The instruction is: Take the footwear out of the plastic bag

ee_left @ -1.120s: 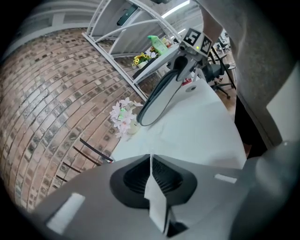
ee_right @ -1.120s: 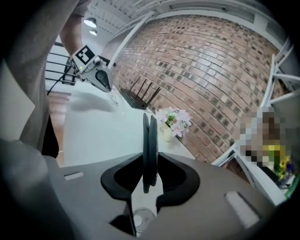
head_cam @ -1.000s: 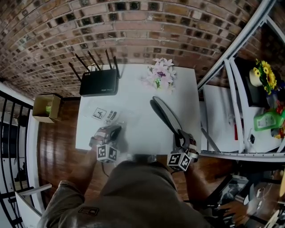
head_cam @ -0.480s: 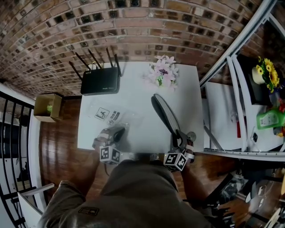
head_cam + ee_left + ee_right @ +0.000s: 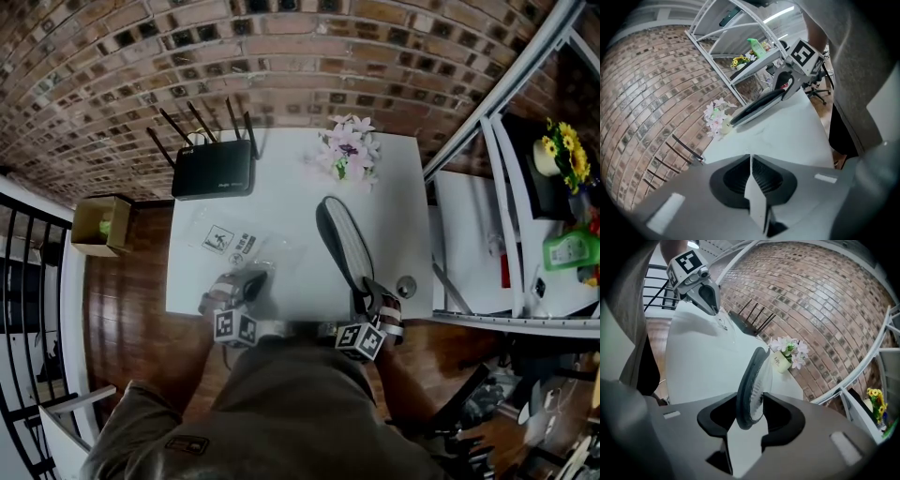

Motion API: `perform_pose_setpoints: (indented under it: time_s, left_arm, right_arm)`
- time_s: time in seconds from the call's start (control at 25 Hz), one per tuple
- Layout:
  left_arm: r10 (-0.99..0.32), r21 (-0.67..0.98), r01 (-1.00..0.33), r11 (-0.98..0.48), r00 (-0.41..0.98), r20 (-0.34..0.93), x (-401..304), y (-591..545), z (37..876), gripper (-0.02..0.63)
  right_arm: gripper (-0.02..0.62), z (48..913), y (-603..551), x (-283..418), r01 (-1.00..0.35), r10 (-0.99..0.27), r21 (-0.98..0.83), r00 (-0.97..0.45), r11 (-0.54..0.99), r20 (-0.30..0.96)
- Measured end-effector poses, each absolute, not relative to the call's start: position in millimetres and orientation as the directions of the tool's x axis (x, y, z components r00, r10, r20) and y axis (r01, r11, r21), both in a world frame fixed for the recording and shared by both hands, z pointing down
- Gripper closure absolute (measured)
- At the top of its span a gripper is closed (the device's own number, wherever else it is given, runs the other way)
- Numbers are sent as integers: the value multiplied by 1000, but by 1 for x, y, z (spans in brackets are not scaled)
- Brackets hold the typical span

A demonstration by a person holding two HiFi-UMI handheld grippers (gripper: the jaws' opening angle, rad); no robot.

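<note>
Head view: left gripper (image 5: 251,279) clamped on the plastic bag (image 5: 239,246); slipper (image 5: 345,246) outside it, between just-opening, slack jaws of the right gripper (image 5: 367,292)

the worktop (image 5: 292,202) lies bare between the plastic bag (image 5: 246,251) at left and the slipper (image 5: 345,242) at right, while the router (image 5: 214,169) and flowers (image 5: 349,155) block its far edge.

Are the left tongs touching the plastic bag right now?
Touching. The left gripper view shows the left tongs closed on a thin fold of the plastic bag.
</note>
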State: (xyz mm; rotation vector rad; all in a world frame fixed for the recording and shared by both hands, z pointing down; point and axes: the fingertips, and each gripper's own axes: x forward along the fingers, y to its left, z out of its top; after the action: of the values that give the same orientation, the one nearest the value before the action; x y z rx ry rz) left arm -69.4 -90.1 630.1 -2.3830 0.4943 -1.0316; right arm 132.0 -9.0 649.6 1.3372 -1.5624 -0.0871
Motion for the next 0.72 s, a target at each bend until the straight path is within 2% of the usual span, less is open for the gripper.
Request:
perform_pose_setpoints:
  time_s: [0.32, 0.72]
  left_arm:
    - [-493, -557, -128, -820, 652, 577, -73, -86, 632, 592]
    - [-483, -550, -122, -826, 655, 580, -74, -84, 637, 592]
  right_arm:
    - [361, 665, -1, 107, -704, -698, 523, 55, 480, 714]
    - [359, 665, 1, 97, -717, -692, 479, -8, 507, 722]
